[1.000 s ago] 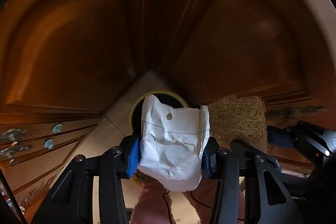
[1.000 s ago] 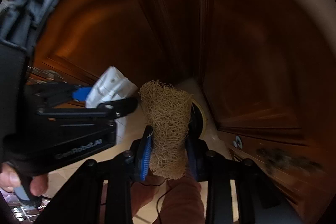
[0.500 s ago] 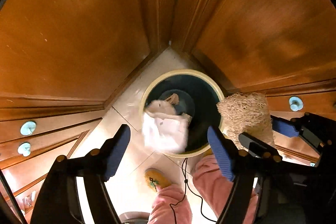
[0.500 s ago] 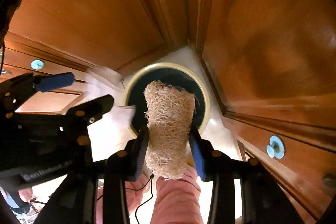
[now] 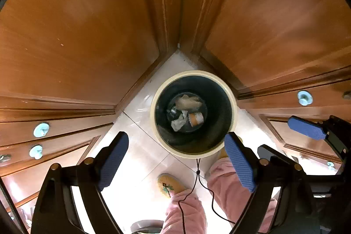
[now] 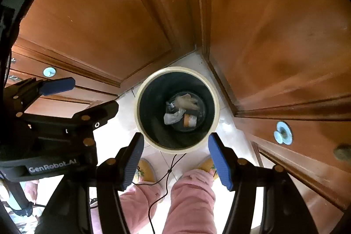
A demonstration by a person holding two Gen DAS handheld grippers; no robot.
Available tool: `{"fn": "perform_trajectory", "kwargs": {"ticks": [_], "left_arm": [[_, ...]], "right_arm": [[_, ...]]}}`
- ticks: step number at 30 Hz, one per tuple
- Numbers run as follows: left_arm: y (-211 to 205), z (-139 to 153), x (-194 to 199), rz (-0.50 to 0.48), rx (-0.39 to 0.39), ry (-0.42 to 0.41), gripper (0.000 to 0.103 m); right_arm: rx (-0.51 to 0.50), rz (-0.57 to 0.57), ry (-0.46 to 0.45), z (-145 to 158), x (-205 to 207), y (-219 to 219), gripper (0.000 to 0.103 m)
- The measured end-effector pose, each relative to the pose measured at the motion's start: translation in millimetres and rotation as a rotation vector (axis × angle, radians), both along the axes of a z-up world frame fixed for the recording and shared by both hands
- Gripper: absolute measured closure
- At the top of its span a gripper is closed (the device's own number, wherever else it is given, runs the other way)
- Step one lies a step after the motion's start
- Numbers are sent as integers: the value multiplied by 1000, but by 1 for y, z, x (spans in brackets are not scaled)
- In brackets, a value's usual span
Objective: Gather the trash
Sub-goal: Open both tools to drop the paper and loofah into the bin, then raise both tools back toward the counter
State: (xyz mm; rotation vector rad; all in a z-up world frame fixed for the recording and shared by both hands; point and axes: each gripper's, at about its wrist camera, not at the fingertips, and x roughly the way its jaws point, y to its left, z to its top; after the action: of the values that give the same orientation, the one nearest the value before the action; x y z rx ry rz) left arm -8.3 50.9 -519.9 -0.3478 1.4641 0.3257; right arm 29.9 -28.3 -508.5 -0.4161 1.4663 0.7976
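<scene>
A round bin with a cream rim (image 5: 193,72) (image 6: 175,69) stands on the pale tiled floor in a corner between wooden cabinets. At its dark bottom lie a crumpled white paper (image 5: 178,122) (image 6: 174,117), a tan wad (image 5: 188,101) (image 6: 186,101) and an orange-and-white roll (image 5: 196,119) (image 6: 189,120). My left gripper (image 5: 175,155) (image 6: 94,93) hangs over the bin's near left edge. Its jaws are opening and nothing is between them. My right gripper (image 6: 176,157) (image 5: 278,135) points down at the bin's near edge. Its jaws are also opening and hold nothing.
Wooden cabinet doors (image 5: 76,25) with pale blue knobs (image 5: 41,129) (image 6: 283,132) close in on both sides of the bin. A person's pink trouser legs (image 6: 190,199) and yellow slippers (image 5: 170,184) stand just before it. A thin black cable (image 5: 197,170) hangs down.
Both grippers sank toward the bin and opened. The white paper left the left jaws and fell in first; the straw-coloured fibre pad then left the right jaws.
</scene>
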Motion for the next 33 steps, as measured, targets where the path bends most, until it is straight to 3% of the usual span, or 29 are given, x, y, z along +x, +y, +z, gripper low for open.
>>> {"fn": "perform_trajectory", "kwargs": {"ticks": [7, 18, 28, 33], "left_arm": [[-5, 53, -7, -5, 8, -33, 15], [-5, 179, -17, -29, 18, -134, 15], [-20, 306, -2, -100, 28, -319, 15], [-42, 364, 20, -163, 26, -432, 15]], "right_arm": [[25, -24, -7, 37, -1, -16, 42], [105, -79, -62, 158, -1, -57, 42], [197, -96, -247, 291, -6, -92, 42], [201, -98, -402, 348, -4, -108, 42]]}}
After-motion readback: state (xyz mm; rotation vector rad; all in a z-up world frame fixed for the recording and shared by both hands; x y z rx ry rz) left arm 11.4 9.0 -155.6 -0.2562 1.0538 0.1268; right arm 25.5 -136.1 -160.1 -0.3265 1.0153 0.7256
